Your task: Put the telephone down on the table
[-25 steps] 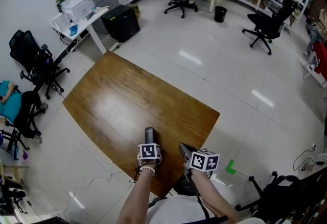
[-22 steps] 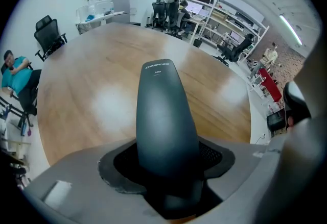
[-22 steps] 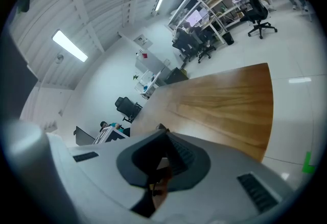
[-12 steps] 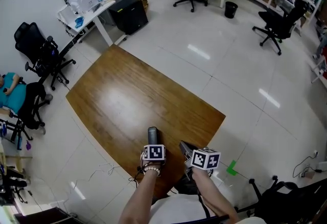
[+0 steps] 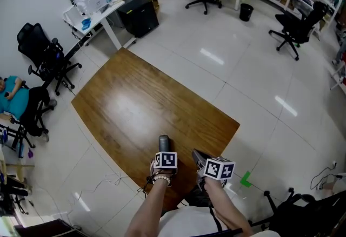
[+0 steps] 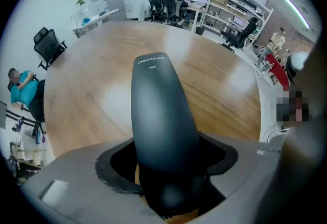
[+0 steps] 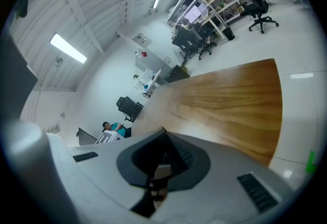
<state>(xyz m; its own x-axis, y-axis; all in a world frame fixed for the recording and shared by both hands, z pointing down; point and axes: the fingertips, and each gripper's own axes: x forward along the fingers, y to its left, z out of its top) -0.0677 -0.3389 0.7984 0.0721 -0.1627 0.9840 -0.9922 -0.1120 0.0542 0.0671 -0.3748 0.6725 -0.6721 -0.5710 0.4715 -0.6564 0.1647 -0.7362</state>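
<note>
The left hand-held gripper points down at the bench. Its jaws have just been opening, and the dark telephone lies on the wood between them, slivers of bench showing either side. Just beside it, the right hand-held gripper hovers closed and empty.

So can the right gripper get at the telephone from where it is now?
Probably yes. The telephone juts out beyond the left gripper, whose fingers have just been opening around it; the right gripper hangs beside it over the table, nothing between them.
</note>
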